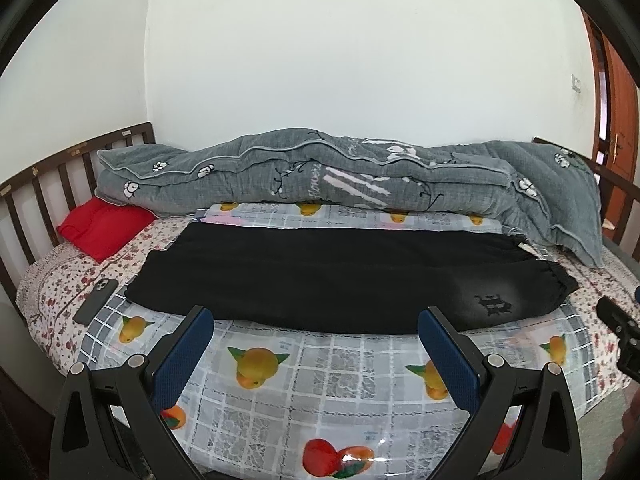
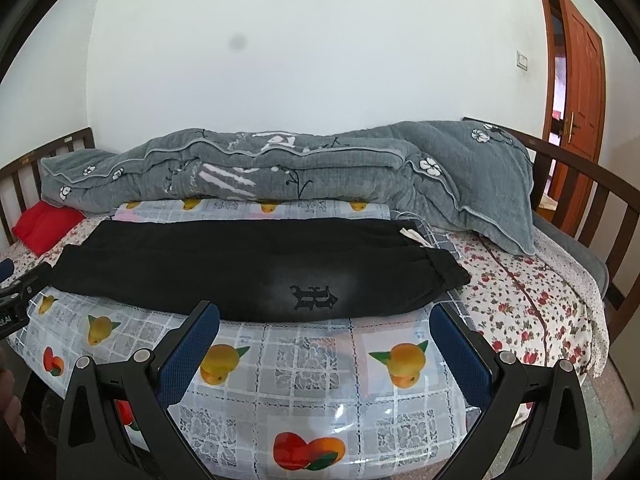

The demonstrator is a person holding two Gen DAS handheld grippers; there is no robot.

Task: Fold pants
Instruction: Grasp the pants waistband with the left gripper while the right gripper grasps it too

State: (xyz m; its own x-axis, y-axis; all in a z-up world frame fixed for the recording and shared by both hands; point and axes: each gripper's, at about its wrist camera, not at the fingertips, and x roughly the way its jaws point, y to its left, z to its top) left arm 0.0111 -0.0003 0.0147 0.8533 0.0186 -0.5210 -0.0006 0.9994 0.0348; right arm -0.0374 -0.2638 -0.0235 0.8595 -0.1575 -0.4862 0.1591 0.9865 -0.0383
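Left wrist view: left tongs [image 1: 312,330] spread wide apart, empty, hovering over the fruit-print plastic sheet [image 1: 340,384] at the near edge of the bed [image 1: 52,280]. Black pants [image 1: 320,276] laid flat across that sheet just beyond the fingertips, seemingly already doubled lengthwise with one leg over the other, elastic waistband to the right. Dark embroidered emblem [image 1: 493,305] near the waist, shape not readable as letters. Phone [image 1: 96,301] face down left of the pants, red cloth [image 1: 100,230] further back, grey quilt [image 1: 352,178] bunched along the wall with a cursive word that looks like "flowers". Right tongs' tip [image 1: 618,326] peeking in at the right edge.

Right wrist view: right tongs [image 2: 326,326] likewise wide apart and empty, just short of the pants [image 2: 240,268], near the emblem [image 2: 314,298]. White tag or drawstring [image 2: 414,237] at the waistband. Probably an early stage: crosswise folds not yet made, nothing gripped.
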